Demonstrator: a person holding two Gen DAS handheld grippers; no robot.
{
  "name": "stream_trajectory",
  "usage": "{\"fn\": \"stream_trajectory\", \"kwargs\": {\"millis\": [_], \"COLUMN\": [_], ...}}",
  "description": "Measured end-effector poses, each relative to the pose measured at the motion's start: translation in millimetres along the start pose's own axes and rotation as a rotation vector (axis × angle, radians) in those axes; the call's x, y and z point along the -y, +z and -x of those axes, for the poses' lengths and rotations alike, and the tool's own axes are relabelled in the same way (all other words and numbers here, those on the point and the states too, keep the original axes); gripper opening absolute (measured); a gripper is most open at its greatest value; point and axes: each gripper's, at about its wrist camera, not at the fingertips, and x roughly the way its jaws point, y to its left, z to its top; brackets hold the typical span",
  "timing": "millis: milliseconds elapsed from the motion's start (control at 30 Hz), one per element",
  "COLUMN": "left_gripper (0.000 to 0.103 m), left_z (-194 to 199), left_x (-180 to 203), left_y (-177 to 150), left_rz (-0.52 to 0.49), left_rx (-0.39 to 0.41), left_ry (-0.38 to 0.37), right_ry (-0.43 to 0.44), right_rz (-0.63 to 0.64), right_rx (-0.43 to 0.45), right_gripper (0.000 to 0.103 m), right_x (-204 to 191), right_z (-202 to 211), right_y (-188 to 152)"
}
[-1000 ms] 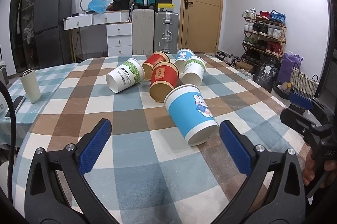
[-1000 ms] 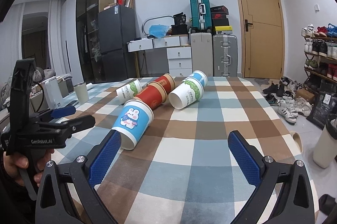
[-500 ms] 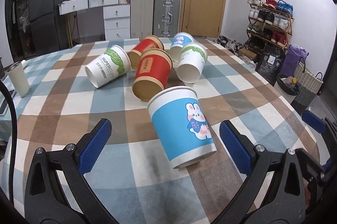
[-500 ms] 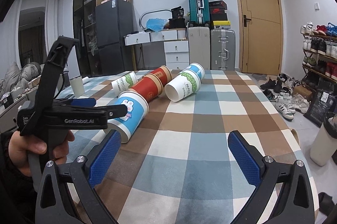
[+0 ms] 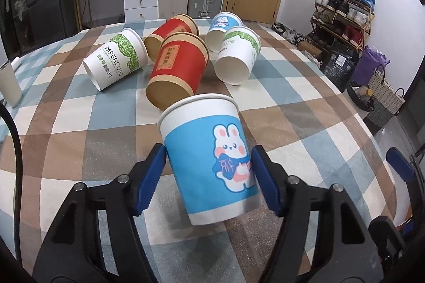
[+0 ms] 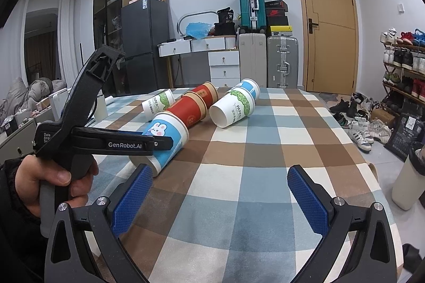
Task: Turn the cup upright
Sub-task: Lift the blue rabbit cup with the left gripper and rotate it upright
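We hold the left tool (image 5: 208,171) around the blue rabbit cup (image 5: 212,158), which lies on its side on the checked desk (image 5: 66,147) with its mouth pointing away from us; both blue pads (image 5: 150,178) sit against the cup's walls near its base, so the left tool is clamped on that cup; from the right wrist view the same cup (image 6: 167,139) shows partly behind the left tool's black body. Just beyond its rim lies a red cup (image 5: 176,73), base toward us, close enough that we cannot tell whether the two touch; a second red cup (image 5: 172,34) lies behind that; a white leaf-print cup (image 5: 115,62) lies to the left, another white leaf-print cup (image 5: 237,54) to the right with its mouth toward us, and a small blue cup (image 5: 221,26) behind it; all lie tipped over in one cluster. A pale tumbler (image 5: 9,86) stands upright at the desk's far left edge. Our right tool (image 6: 220,198) hangs over bare cloth nearer to us, pads spread wide with nothing between them.
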Motion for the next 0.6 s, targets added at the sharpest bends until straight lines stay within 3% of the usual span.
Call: {"fn": "stream_trajectory", "kwargs": {"millis": [100,600], "left_gripper": [0.057,0.057], "left_z": [2,56], "left_x": [-3,-35], "left_y": [-1,-9], "left_rz": [0.012,0.053], "left_rx": [-0.003,0.095], "left_ry": [-0.02,0.01], "right_ry": [-0.002,0.022], "right_rz": [0.005,0.031], "right_rx": [0.002,0.021], "right_gripper": [0.103,0.103], "right_x": [-2,-16], "right_z": [0,5], "right_y": [0,1]}}
